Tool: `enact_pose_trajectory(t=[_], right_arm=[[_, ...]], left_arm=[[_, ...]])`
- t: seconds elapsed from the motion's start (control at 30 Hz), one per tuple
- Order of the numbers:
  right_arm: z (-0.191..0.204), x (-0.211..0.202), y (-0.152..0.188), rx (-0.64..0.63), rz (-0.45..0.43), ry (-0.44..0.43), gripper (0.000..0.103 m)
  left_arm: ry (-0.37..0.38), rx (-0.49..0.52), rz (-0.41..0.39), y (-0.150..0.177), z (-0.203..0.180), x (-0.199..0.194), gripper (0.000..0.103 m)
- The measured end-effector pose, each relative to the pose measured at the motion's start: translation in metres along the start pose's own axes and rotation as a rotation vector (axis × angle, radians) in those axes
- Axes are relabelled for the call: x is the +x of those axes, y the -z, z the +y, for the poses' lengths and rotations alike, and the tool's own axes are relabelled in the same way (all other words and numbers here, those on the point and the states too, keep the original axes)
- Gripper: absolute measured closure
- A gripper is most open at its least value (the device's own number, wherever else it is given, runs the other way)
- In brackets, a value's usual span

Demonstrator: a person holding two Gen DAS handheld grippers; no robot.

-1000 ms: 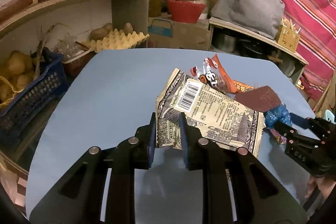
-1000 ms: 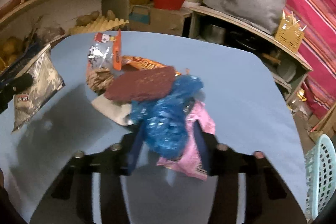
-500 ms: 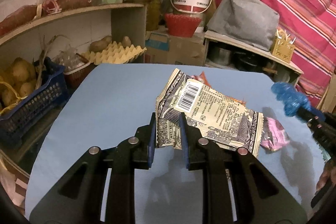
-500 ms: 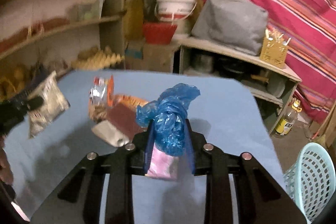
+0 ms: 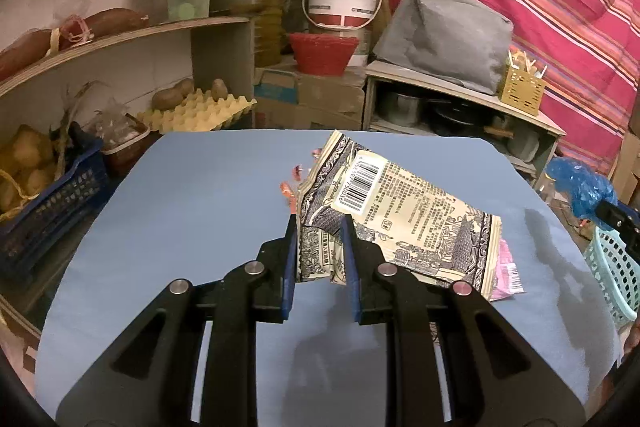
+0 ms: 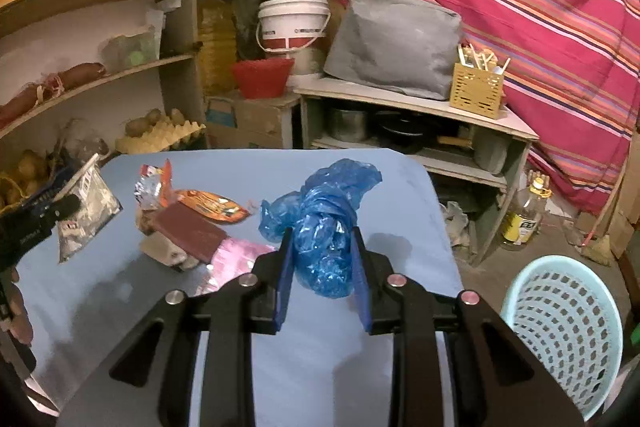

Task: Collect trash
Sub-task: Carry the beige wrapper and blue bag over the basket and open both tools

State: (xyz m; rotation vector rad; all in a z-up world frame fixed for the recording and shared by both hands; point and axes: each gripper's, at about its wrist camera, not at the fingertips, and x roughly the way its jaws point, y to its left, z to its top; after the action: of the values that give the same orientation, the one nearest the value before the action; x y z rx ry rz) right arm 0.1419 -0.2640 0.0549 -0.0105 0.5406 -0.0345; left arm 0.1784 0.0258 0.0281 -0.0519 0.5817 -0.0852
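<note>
your right gripper (image 6: 321,253) had clamped onto the crumpled blue plastic bag (image 6: 324,223), its jaws just tightening, and carried it off the blue table (image 6: 224,311), leaving the pink wrapper (image 6: 236,255) behind. that freed it for the pale green mesh basket (image 6: 560,327). your left gripper (image 5: 318,243) stayed pinched on the printed cream snack packet (image 5: 404,211), lifted slightly higher than before.

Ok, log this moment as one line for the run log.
left hand-held gripper: shut on snack bag | right hand-held gripper: shut on blue plastic bag | basket: beside table, no trash visible in it
</note>
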Motion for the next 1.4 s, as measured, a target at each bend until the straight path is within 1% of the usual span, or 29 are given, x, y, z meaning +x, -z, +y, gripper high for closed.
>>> enact_pose_trajectory(t=[0.23,0.37,0.43,0.6,0.77,0.9,1.03,1.27,1.3,1.4], right_arm=[[-0.025,-0.009,0.006,0.002,-0.001,0.023,0.076],[-0.041,-0.015,0.006,0.019,-0.009,0.031,0.076],[-0.049,-0.019,0.005,0.025,-0.019,0.038,0.076],[-0.075,-0.031,0.006,0.042,-0.038,0.058,0.076],[-0.114,-0.044,0.011,0.081,-0.049,0.096,0.076],[-0.147,-0.056,0.017,0.113,-0.056,0.13,0.076],[-0.189,-0.067,0.028,0.153,-0.053,0.17,0.076],[-0.255,-0.078,0.049,0.225,-0.023,0.245,0.076],[-0.262,-0.08,0.052,0.237,-0.02,0.251,0.076],[-0.281,-0.082,0.059,0.267,-0.012,0.258,0.076]], left_arm=[[0.022,0.024,0.001,0.0,-0.025,0.002,0.084],[0.039,0.051,-0.016,-0.003,-0.045,-0.002,0.084],[0.056,0.058,-0.026,-0.006,-0.058,-0.005,0.084],[0.07,0.104,-0.037,-0.009,-0.094,-0.008,0.084],[0.101,0.136,-0.035,-0.008,-0.131,-0.008,0.084],[0.145,0.164,-0.027,-0.006,-0.17,-0.006,0.084],[0.191,0.194,-0.023,-0.002,-0.211,-0.005,0.084],[0.302,0.227,-0.013,0.01,-0.288,-0.007,0.084],[0.326,0.239,-0.009,0.014,-0.305,-0.007,0.084],[0.371,0.262,0.001,0.023,-0.337,-0.007,0.084]])
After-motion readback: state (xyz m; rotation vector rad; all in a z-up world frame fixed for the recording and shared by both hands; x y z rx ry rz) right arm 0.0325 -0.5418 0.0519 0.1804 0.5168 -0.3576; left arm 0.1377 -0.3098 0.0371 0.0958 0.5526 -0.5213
